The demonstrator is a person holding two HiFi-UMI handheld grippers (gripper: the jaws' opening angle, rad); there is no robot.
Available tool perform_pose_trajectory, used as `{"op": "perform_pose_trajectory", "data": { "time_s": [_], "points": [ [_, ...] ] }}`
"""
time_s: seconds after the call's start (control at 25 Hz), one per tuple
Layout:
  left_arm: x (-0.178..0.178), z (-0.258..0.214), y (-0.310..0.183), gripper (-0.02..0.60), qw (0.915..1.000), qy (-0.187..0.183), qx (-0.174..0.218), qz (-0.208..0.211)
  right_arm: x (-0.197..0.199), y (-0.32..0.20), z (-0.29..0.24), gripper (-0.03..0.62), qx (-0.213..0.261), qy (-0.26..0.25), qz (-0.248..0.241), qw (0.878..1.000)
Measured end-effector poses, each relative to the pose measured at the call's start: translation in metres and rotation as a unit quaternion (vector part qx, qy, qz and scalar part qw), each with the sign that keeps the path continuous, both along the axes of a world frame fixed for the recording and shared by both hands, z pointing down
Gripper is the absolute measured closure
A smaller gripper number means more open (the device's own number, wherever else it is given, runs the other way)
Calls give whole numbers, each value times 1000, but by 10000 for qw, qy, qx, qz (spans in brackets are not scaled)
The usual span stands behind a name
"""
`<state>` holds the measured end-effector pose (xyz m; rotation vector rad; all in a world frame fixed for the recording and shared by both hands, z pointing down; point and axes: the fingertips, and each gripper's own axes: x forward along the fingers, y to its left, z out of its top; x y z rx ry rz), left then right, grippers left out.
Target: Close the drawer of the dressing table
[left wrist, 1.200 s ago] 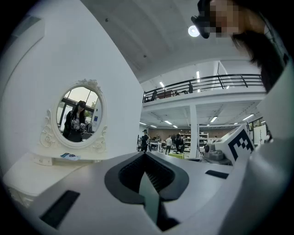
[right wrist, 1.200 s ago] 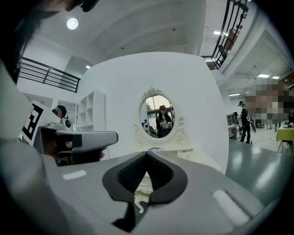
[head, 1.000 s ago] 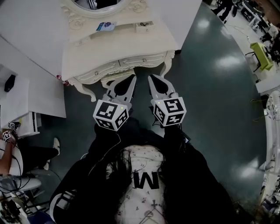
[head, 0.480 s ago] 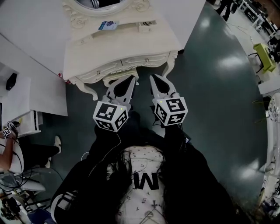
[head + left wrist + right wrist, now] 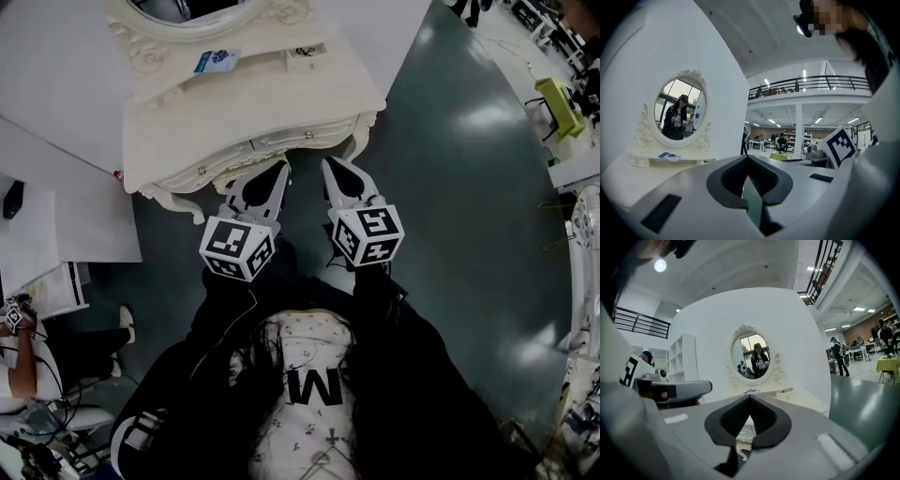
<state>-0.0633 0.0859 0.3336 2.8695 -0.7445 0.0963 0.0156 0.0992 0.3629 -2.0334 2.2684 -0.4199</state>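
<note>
The cream dressing table (image 5: 234,103) stands at the top of the head view, its oval mirror (image 5: 187,9) behind. Its drawer fronts (image 5: 281,141) with small knobs look flush with the carved front edge. My left gripper (image 5: 280,170) and right gripper (image 5: 328,165) hover side by side just before that front, tips pointing at it, not touching. Both are shut with nothing held. The left gripper (image 5: 747,157) view shows the mirror (image 5: 677,112) far off to the left. Beyond the right gripper (image 5: 750,395), the mirror (image 5: 752,357) appears straight ahead.
A blue-and-white card (image 5: 212,60) and a small box (image 5: 307,53) lie on the tabletop. White panels (image 5: 66,216) stand to the left, with a seated person (image 5: 19,347) below them. Dark green floor (image 5: 469,206) stretches to the right, with a green chair (image 5: 561,98) far off.
The head view has swung a little, so the dressing table sits further left and more slanted. Both grippers stay shut in nearly the same place before its front.
</note>
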Motion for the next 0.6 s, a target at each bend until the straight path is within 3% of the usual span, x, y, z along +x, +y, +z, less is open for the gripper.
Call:
{"op": "perform_pose_trajectory", "data": {
  "time_s": [0.6],
  "points": [
    [14,-1,-126,581,9989,-61,-86,450,1,-118,5,585,-286,-92,292,9991]
  ]
}}
